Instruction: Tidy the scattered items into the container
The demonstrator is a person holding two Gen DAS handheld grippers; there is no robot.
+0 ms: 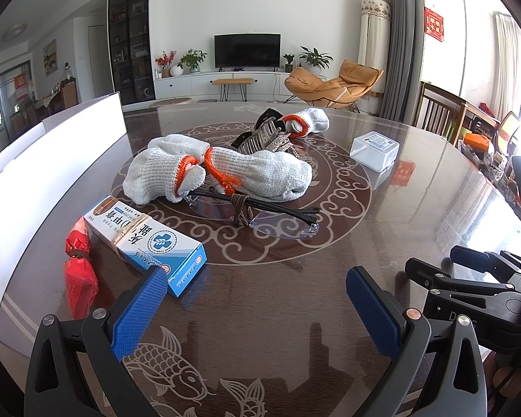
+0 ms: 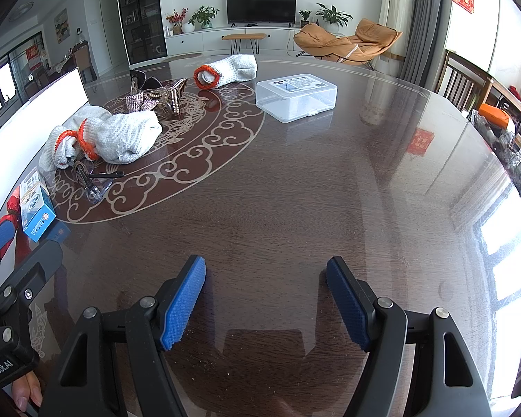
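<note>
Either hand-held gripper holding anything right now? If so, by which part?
Nothing is held. The left hand-held gripper and the right hand-held gripper are both open over the table.

Home living room: television, lounge chair

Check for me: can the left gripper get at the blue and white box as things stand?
Probably yes. The left gripper is open, and the blue and white box lies just beyond its left finger, with nothing between them.

Sunlit living room: wall television, tan lounge chair, grey curtains.
</note>
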